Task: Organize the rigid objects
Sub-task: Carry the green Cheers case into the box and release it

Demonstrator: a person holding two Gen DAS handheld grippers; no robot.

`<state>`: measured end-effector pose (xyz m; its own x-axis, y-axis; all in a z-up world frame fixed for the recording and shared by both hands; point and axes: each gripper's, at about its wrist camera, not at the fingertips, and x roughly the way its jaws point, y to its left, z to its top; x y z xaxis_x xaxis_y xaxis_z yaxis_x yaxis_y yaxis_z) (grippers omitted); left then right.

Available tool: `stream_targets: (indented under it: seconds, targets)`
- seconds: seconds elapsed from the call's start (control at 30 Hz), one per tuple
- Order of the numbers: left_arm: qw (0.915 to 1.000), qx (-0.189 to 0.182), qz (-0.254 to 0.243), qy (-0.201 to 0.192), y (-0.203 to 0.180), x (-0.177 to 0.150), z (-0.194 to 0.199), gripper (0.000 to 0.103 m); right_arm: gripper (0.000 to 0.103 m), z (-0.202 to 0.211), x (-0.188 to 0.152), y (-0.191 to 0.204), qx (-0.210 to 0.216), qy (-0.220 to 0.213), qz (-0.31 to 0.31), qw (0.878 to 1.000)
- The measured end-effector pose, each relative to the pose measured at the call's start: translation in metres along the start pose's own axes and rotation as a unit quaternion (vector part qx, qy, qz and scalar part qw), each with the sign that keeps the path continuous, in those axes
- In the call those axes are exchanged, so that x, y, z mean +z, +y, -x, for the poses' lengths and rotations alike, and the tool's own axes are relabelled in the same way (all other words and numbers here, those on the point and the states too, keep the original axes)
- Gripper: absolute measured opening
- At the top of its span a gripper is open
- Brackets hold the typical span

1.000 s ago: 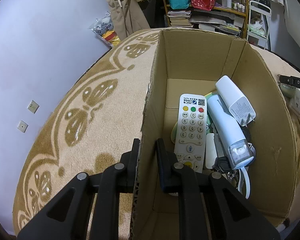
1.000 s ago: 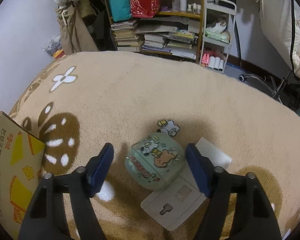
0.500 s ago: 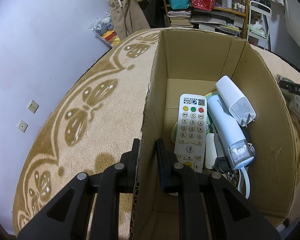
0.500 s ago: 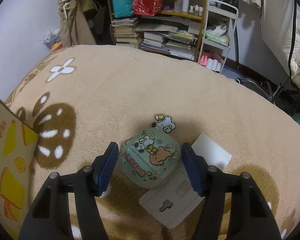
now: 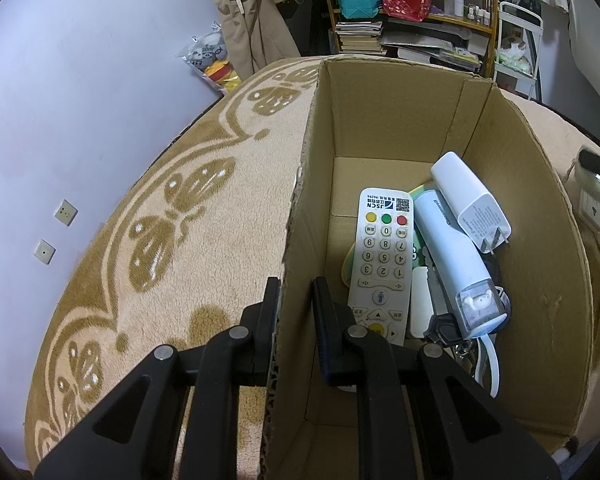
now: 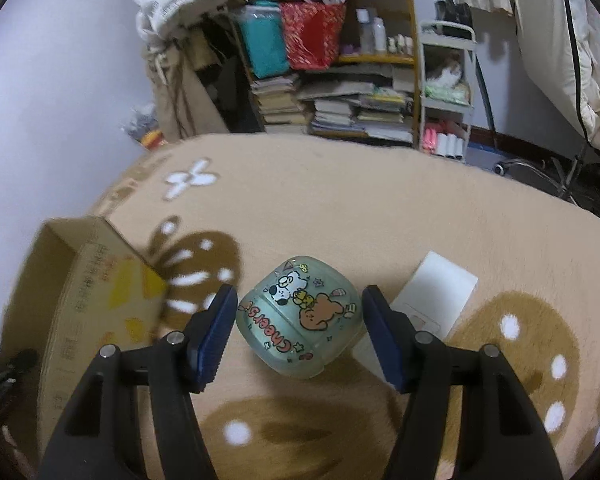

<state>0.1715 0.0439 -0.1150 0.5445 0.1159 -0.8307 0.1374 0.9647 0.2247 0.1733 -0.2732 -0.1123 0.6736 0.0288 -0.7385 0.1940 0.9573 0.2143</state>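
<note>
My left gripper (image 5: pixel 297 304) is shut on the left wall of an open cardboard box (image 5: pixel 400 120), one finger outside and one inside. In the box lie a white remote (image 5: pixel 382 264), a white plug charger (image 5: pixel 470 204), a pale blue tube-shaped device (image 5: pixel 452 260) and some smaller items. In the right wrist view, a rounded green case with cartoon stickers (image 6: pixel 300 320) hangs above the carpet. My right gripper (image 6: pixel 299 296) has its blue pads (image 6: pixel 214 332) pressed on the case's two sides. The same box (image 6: pixel 80 280) shows at the left there.
A white flat plate (image 6: pixel 436 292) lies on the beige patterned carpet (image 6: pixel 380 208) just right of the case. Behind the carpet stand a crowded bookshelf (image 6: pixel 340 100) and a white trolley (image 6: pixel 446 92). A purple wall (image 5: pixel 80 100) runs along the left.
The right gripper's jaws closed on the green case and lifted it off the white plate, shifting toward the box. The left gripper and the box stayed still.
</note>
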Motion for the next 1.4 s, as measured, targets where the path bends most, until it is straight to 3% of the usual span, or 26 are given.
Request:
stream_targets:
  seconds: [0.23,0.37,0.77,1.2,1.4]
  targets:
    - [1.0000,0.000,-0.001,0.000,0.000,0.000,0.000,0.015,0.069,0.043,0.016,0.044,0.069,-0.056,0.018,0.996]
    - [1.0000,0.000,0.000,0.000,0.000,0.000,0.000,0.015,0.069,0.054,0.023,0.076,0.103,-0.067,0.031,0.992]
    - [1.0000,0.002,0.000,-0.001,0.000,0.001,0.000,0.015,0.069,0.066,-0.002,0.144,0.169,-0.055,0.096,0.979]
    - [1.0000,-0.001,0.001,0.000,0.001,0.001,0.001,0.015,0.069,0.043,-0.032,0.164,0.156,-0.005,0.122,0.980]
    - [1.0000,-0.002,0.002,0.000,0.001,0.001,0.001,0.015,0.069,0.036,-0.034,0.162,0.124,-0.003,0.128,0.984]
